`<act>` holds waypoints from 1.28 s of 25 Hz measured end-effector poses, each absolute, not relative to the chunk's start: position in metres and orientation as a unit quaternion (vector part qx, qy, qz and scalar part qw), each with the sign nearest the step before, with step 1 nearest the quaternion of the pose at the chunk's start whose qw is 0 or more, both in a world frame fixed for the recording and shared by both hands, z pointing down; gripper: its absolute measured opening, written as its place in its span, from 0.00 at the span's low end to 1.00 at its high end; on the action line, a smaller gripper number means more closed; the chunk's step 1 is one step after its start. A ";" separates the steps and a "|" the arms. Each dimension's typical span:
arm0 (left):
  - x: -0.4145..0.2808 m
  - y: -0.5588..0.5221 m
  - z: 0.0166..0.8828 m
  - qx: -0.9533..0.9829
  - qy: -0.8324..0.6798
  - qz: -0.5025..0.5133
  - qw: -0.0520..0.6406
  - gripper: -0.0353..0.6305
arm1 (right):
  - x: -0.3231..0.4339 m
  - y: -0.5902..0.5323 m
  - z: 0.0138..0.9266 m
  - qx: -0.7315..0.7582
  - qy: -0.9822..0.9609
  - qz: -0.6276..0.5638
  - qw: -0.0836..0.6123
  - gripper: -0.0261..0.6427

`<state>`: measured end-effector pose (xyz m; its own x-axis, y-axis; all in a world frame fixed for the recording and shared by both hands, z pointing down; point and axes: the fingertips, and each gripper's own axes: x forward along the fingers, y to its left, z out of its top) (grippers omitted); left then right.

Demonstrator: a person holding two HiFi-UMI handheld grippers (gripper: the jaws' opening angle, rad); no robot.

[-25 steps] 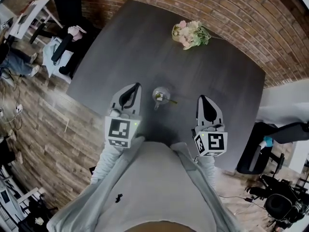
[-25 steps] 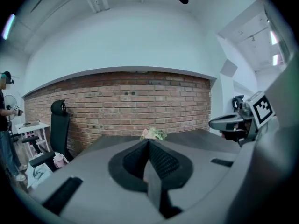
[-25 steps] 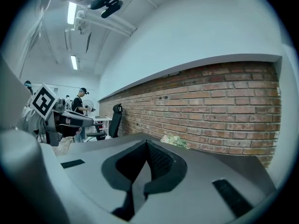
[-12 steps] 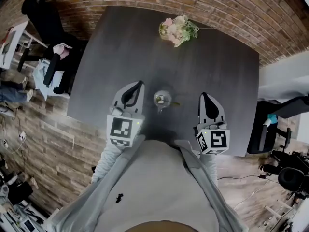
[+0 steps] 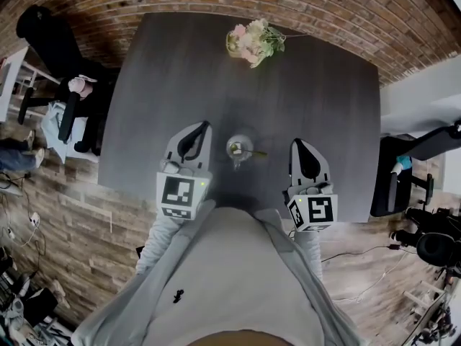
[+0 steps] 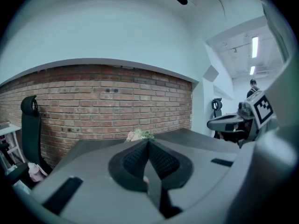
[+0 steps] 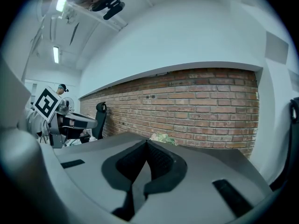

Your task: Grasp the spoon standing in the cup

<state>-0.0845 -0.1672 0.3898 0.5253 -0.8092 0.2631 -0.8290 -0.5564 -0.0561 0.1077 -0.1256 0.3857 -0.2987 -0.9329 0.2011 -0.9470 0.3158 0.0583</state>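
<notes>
Head view: clear glass cup (image 5: 240,148) sits on the dark grey square surface (image 5: 180,71), near the front edge, between the two grippers. Spoon (image 5: 250,151) stands in the cup. It shows only as a thin pale sliver tipping over the rim on the right gripper's side, and its bowl and material are too small to tell.

Left gripper (image 5: 204,126) is just left of the cup. Right gripper (image 5: 297,143) is a bit further off on the cup's other side. Neither touches the cup. Both sets of jaws are closed tip to tip with nothing between them, clear in each gripper view.

The cup is hidden in both gripper views, where each gripper's own grey body fills the lower frame.

Pink-and-green flower bunch (image 5: 253,42) lies well beyond the cup at the surface's far edge, by the red brick wall (image 5: 324,6). In the gripper views only its top peeks over the jaw tips.

The person's hands are hidden under the marker cubes; only the grey sleeves (image 5: 162,238) show.
</notes>
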 end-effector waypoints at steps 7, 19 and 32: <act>-0.074 -0.168 0.390 0.878 -0.459 0.133 0.034 0.08 | 0.105 -0.123 0.388 0.583 -0.805 0.039 0.100 0.06; -0.062 -0.169 0.392 0.883 -0.450 0.133 0.034 0.08 | 0.106 -0.122 0.393 0.575 -0.812 0.057 0.082 0.06; -0.060 -0.170 0.396 0.886 -0.440 0.141 0.035 0.08 | 0.094 -0.130 0.407 0.560 -0.821 0.081 0.074 0.24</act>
<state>-0.0599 -0.1701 0.3962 0.5731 -0.7701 0.2800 -0.7899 -0.6102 -0.0615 0.0936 -0.1297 0.4066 -0.3612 -0.9080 0.2125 -0.9320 0.3590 -0.0501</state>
